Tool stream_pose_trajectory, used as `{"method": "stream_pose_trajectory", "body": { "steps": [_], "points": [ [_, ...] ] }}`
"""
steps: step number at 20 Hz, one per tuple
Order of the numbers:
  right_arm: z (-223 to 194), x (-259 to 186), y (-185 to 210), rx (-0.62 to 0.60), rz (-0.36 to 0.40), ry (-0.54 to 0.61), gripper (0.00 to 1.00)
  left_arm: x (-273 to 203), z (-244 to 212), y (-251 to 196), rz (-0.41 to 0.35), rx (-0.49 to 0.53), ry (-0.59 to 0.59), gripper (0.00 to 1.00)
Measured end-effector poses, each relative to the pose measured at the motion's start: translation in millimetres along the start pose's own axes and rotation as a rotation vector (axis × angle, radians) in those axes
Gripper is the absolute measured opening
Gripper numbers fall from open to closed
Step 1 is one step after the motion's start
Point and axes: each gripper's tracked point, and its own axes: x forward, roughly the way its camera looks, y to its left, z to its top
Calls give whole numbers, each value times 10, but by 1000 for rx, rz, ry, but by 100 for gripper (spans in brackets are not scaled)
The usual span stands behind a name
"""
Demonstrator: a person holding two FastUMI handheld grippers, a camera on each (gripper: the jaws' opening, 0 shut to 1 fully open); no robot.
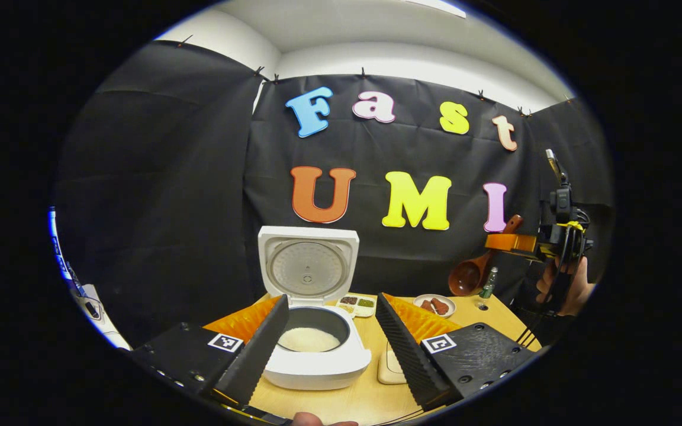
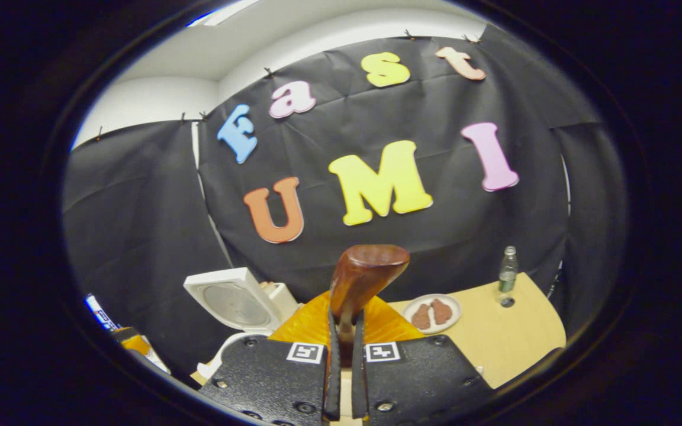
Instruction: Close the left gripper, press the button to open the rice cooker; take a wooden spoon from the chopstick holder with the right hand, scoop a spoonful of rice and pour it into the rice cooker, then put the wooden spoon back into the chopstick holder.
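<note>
A: Biggest first. The light wooden table point(image 1: 370, 390) carries the white rice cooker point(image 1: 311, 361); its round-lined lid point(image 1: 308, 266) stands upright at the back and the dark inner pot shows pale rice point(image 1: 308, 340) at the bottom. So the button press looks done.

B: And the left gripper point(image 1: 332, 343)?

A: Released, jaws spread wide with nothing between them, hovering just in front of the cooker, which sits in the gap between the fingers in the left gripper view.

B: The right one?

A: The right gripper point(image 2: 344, 361) is clenched on the handle of the reddish-brown wooden spoon point(image 2: 364, 278), both fingers pressing it. In the left gripper view that spoon point(image 1: 471, 275) hangs high off to the right, bowl tipped downward, well apart from the cooker. I can't tell whether any rice is in it.

B: How would you carry on?

A: My judgement: if it's loaded, keep the bowl level while crossing and tip only once it is over the pot's mouth; come in from the front, since the raised lid blocks the back.

B: Room?

A: Open air above the table. Low obstacles: the small white plate with two brown pieces point(image 2: 433, 313), a little divided tray point(image 1: 357, 303) beside the cooker, and a small bottle point(image 2: 507, 272) near the table's far edge.
</note>
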Motion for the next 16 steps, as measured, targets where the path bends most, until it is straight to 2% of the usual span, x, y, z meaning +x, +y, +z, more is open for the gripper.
{"method": "stream_pose_trajectory", "body": {
  "steps": [4,8,11,16],
  "points": [
    [-138,-214,-801,16,-127,28,12,99,27,-231,-24,11,4,94],
    [-376,-303,-1373,15,-206,66,12,172,79,-450,-46,-7,5,94],
    [-672,-242,-1636,61,-235,118,13,211,126,-577,-55,-5,7,94],
    [-1214,-137,-1831,91,-253,199,12,250,104,-709,-61,8,31,94]
  ]
}}
